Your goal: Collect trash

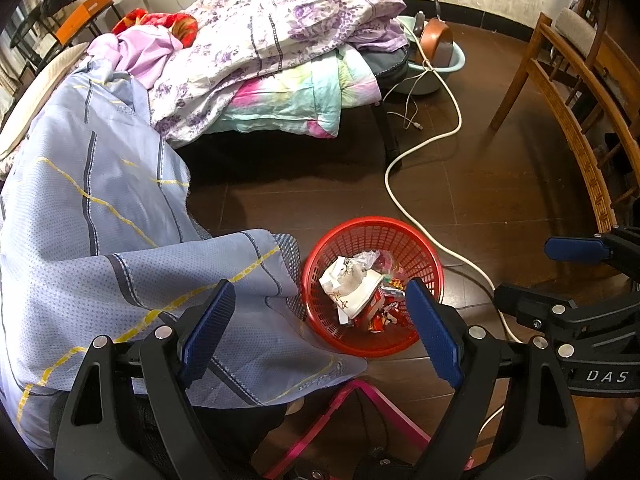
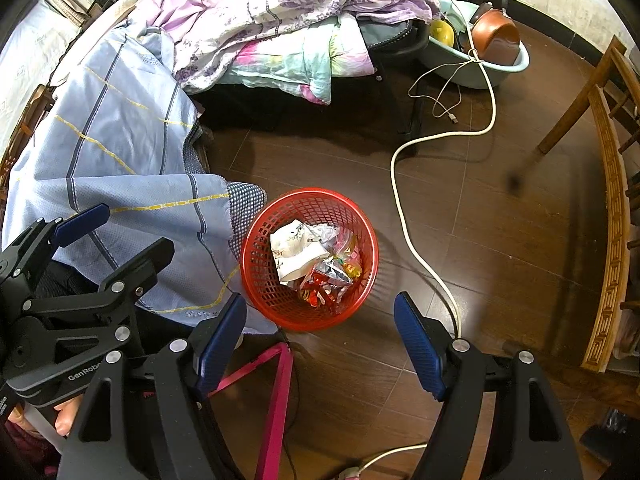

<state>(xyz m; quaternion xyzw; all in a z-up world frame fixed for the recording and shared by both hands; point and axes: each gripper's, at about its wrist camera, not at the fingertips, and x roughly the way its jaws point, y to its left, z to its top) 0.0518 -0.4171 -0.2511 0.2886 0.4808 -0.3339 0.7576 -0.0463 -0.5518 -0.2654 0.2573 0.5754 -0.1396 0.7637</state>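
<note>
Red mesh basket [image 2: 256,264] holds crumpled wrappers [image 2: 316,264] (white, red, silver).

1 red basket [image 2: 256,256], 1 white cord [image 2: 400,200], 1 basin [image 2: 480,76], 1 pot [image 2: 496,36], 2 grippers: left gripper [image 1: 320,332], right gripper [image 2: 320,344].

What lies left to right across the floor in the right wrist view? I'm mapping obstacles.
Blue sheet → red basket holding wrappers → white cable → wooden chair.
</note>
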